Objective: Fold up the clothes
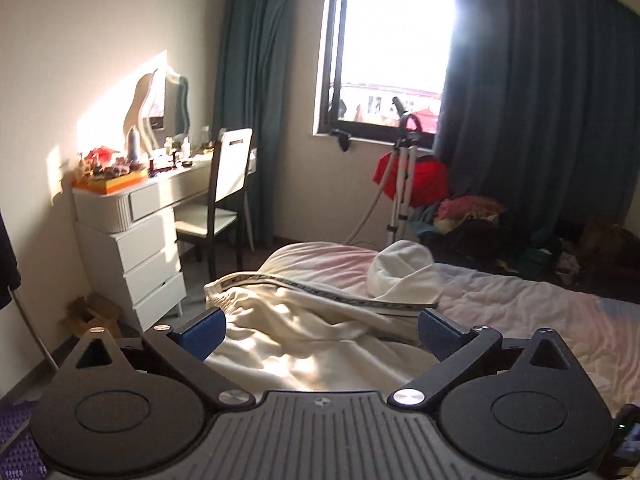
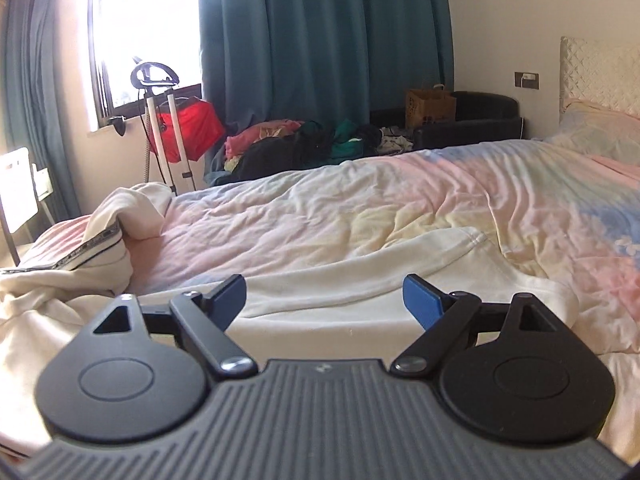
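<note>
A cream-white garment (image 1: 304,332) lies crumpled on the bed, with a dark patterned stripe (image 1: 320,290) along one edge and a bunched part (image 1: 400,268) rising behind it. My left gripper (image 1: 322,332) is open just above the garment, its blue pads empty. In the right wrist view the same garment (image 2: 360,276) spreads flat, with a sleeve-like part (image 2: 452,244) reaching right and a raised fold (image 2: 132,212) at the left. My right gripper (image 2: 324,300) is open over the flat part and holds nothing.
The bed has a pastel pink and blue sheet (image 2: 400,200) and pillows (image 2: 600,128) at the headboard. A white dresser (image 1: 132,240) and chair (image 1: 228,192) stand left of the bed. A steamer stand (image 1: 404,168), red cloth (image 2: 188,128) and a clothes pile (image 2: 304,144) lie by the curtained window.
</note>
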The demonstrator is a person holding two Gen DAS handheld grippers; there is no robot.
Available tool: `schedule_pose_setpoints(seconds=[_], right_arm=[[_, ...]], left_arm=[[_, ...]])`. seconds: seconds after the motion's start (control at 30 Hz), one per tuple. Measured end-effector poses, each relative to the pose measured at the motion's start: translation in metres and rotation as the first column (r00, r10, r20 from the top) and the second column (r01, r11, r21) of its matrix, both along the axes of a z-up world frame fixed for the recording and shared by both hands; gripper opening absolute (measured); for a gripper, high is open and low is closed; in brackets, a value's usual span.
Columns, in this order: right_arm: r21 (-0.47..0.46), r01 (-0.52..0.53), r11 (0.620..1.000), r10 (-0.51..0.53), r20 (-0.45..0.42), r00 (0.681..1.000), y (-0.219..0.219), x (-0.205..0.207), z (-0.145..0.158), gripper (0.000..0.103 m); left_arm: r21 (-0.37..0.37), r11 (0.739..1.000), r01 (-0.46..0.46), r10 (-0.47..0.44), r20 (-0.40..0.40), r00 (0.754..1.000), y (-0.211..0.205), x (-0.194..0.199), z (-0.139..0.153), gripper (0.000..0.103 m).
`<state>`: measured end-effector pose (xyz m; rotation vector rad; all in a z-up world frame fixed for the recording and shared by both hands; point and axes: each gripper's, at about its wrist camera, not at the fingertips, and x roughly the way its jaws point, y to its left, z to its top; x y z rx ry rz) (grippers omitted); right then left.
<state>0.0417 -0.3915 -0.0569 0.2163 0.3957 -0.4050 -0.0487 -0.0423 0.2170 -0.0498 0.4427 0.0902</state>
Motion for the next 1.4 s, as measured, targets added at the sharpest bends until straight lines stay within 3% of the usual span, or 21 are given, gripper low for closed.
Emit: schedule_pose_setpoints(seconds=[0.17, 0.3, 0.63, 0.73, 0.9, 1.03, 1.13, 1.2, 1.33, 1.4], right_arm=[[0.03, 0.007, 1.0, -0.006, -0.013, 1.0, -0.003, 0.001, -0.006, 0.087], [0.056, 0.023, 0.998, -0.023, -0.004, 1.0, -0.007, 0.0, -0.007, 0.087], [0.098, 0.053, 0.994, -0.052, -0.012, 0.999, -0.015, -0.001, -0.011, 0.087], [0.085, 0.05, 0.995, -0.049, -0.014, 0.999, -0.012, 0.0, -0.01, 0.087], [0.068, 0.064, 0.996, -0.063, -0.016, 0.998, -0.006, 0.002, -0.01, 0.087], [0.135, 0.105, 0.985, -0.104, -0.01, 0.994, -0.003, 0.005, -0.01, 0.087], [0.198, 0.099, 0.975, -0.1, -0.004, 0.995, 0.007, 0.008, -0.016, 0.087], [0.199, 0.072, 0.977, -0.072, -0.008, 0.997, 0.018, 0.013, -0.021, 0.087], [0.133, 0.016, 0.991, -0.012, -0.025, 1.0, 0.038, 0.024, -0.024, 0.087], [0.131, 0.023, 0.991, -0.021, -0.011, 1.0, 0.039, 0.027, -0.024, 0.087]], left_arm=[[0.015, 0.991, 0.136, -0.136, 0.009, 0.991, -0.057, -0.038, 0.033, 0.103], [0.029, 0.977, 0.209, -0.209, -0.027, 0.978, -0.084, -0.048, 0.03, 0.103], [0.006, 0.967, 0.256, -0.256, -0.032, 0.966, -0.093, -0.048, 0.01, 0.103], [-0.032, 0.962, 0.273, -0.274, -0.055, 0.96, -0.088, -0.043, 0.002, 0.103], [-0.128, 0.942, 0.31, -0.326, -0.131, 0.936, -0.074, -0.014, -0.03, 0.103], [-0.072, 0.966, 0.248, -0.254, -0.109, 0.961, -0.07, 0.025, -0.06, 0.103], [-0.121, 0.968, 0.218, -0.229, -0.082, 0.97, -0.061, 0.063, -0.079, 0.103], [-0.182, 0.957, 0.227, -0.241, -0.058, 0.969, -0.053, 0.091, -0.092, 0.103], [-0.118, 0.977, 0.178, -0.183, -0.037, 0.982, -0.057, 0.158, -0.126, 0.103], [-0.085, 0.973, 0.216, -0.22, -0.04, 0.975, -0.062, 0.198, -0.148, 0.103]])
